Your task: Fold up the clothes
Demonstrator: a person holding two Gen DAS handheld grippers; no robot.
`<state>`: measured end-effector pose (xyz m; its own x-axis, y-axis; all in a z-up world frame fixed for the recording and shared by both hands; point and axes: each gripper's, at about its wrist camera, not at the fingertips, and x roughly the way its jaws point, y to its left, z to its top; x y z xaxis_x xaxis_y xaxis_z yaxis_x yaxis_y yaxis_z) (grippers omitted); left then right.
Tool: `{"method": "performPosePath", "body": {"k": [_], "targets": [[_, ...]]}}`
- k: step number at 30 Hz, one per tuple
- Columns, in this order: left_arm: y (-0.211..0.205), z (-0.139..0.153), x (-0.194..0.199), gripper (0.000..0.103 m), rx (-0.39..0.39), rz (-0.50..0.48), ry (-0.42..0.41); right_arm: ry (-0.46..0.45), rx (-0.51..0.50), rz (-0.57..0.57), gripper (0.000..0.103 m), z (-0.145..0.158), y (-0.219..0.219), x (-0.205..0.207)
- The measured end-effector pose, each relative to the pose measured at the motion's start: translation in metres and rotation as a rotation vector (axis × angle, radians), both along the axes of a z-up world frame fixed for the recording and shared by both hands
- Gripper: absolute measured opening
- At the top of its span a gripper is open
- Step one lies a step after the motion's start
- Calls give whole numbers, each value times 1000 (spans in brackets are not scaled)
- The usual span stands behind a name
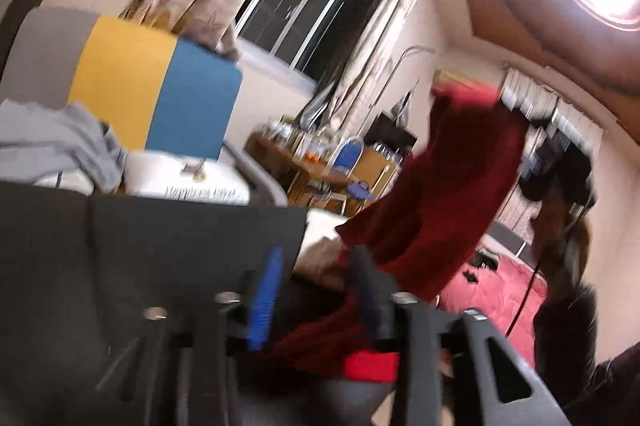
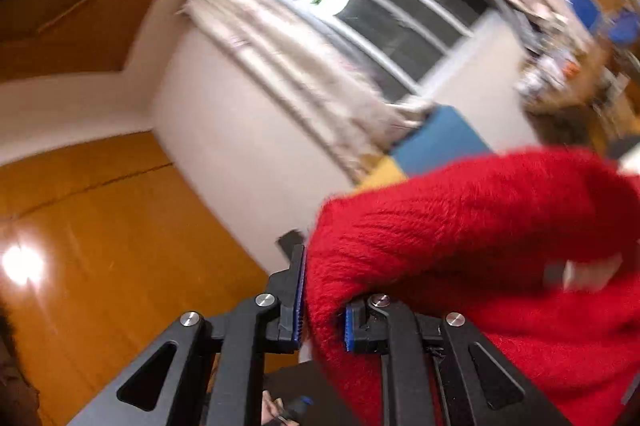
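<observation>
Aloft | red sweater [image 2: 460, 226] pinched in right gripper [image 2: 322, 300], lower centre | strung up-right from left gripper [image 1: 316, 286], cloth between its fingers, clamp uncertain | long axis spans both, neither nearer.

the red sweater [image 2: 480, 226] is looking like fuzzy, ribbed knit wool, matt and soft. the right gripper [image 2: 322, 310] is showing matt black plastic arms, shiny metal bolts and ridged blue pads [image 2: 298, 306]. the wooden ceiling [image 2: 100, 226] is gleaming glossy under the light.
</observation>
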<state>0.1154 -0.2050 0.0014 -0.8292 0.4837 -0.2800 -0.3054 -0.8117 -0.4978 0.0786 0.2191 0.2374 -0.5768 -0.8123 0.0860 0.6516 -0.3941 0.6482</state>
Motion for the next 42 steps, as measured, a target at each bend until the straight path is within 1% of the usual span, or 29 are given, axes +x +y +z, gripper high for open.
{"method": "performPosePath", "body": {"k": [1, 4, 6, 7, 8, 10, 13, 14, 15, 16, 19, 20, 21, 22, 23, 24, 25, 26, 27, 29, 31, 32, 33, 35, 37, 39, 42], "targets": [[3, -5, 1, 61, 20, -27, -14, 13, 5, 14, 15, 1, -11, 1], [10, -19, 4, 64, 82, -109, -56, 26, -1, 79, 15, 8, -41, 14], [6, -20, 13, 66, 126, -132, -56, 35, -1, 109, 15, 5, -58, 20], [3, -20, 18, 69, 149, -140, -53, 39, -1, 124, 15, 3, -67, 23], [0, -20, 23, 74, 172, -148, -51, 43, -3, 135, 15, 3, -73, 24], [-6, -19, 33, 75, 217, -163, -45, 63, -13, 152, 15, 7, -89, 32], [-15, -18, 48, 75, 286, -187, -37, 86, -19, 173, 15, 9, -118, 30], [-18, -18, 53, 73, 308, -195, -34, 95, -10, 173, 15, 13, -132, 26], [-28, -17, 57, 72, 322, -160, -30, 88, -9, 182, 15, 15, -145, 17], [-47, -16, 61, 71, 335, -91, -27, 85, 1, 178, 15, 16, -156, 11], [-104, -22, 73, 71, 356, 157, -69, 113, 107, 31, 15, 23, -203, -8], [-122, -25, 77, 71, 361, 241, -86, 88, 135, 4, 16, 21, -222, -23], [-135, -30, 80, 71, 360, 295, -105, 58, 162, -21, 22, 19, -242, -38], [-144, -36, 84, 71, 356, 332, -127, 1, 218, 21, 29, 11, -267, -59], [-150, -45, 85, 71, 362, 359, -158, -61, 278, 72, 49, 2, -293, -80], [-154, -57, 86, 71, 373, 380, -195, -131, 330, 114, 67, -13, -310, -96], [-153, -68, 84, 71, 381, 377, -234, -202, 380, 156, 72, -29, -326, -112], [-149, -80, 80, 71, 386, 360, -273, -274, 429, 197, 73, -44, -343, -128], [-145, -91, 76, 71, 392, 343, -313, -326, 461, 229, 73, -60, -350, -138], [-136, -114, 69, 71, 402, 308, -393, -387, 480, 278, 73, -94, -349, -149], [-125, -135, 58, 71, 477, 252, -435, -399, 515, 290, 75, -121, -330, -148], [-119, -144, 55, 72, 506, 235, -453, -404, 533, 296, 80, -133, -320, -147], [-113, -152, 53, 72, 527, 226, -473, -401, 580, 285, 84, -147, -305, -143], [-101, -166, 51, 72, 511, 242, -534, -389, 696, 252, 87, -174, -274, -130], [-89, -179, 52, 72, 499, 242, -589, -389, 847, 229, 87, -209, -236, -109], [-77, -186, 49, 72, 480, 246, -622, -394, 982, 218, 87, -240, -202, -84], [-62, -185, 38, 74, 438, 264, -641, -452, 1088, 267, 87, -282, -145, -38]]}}
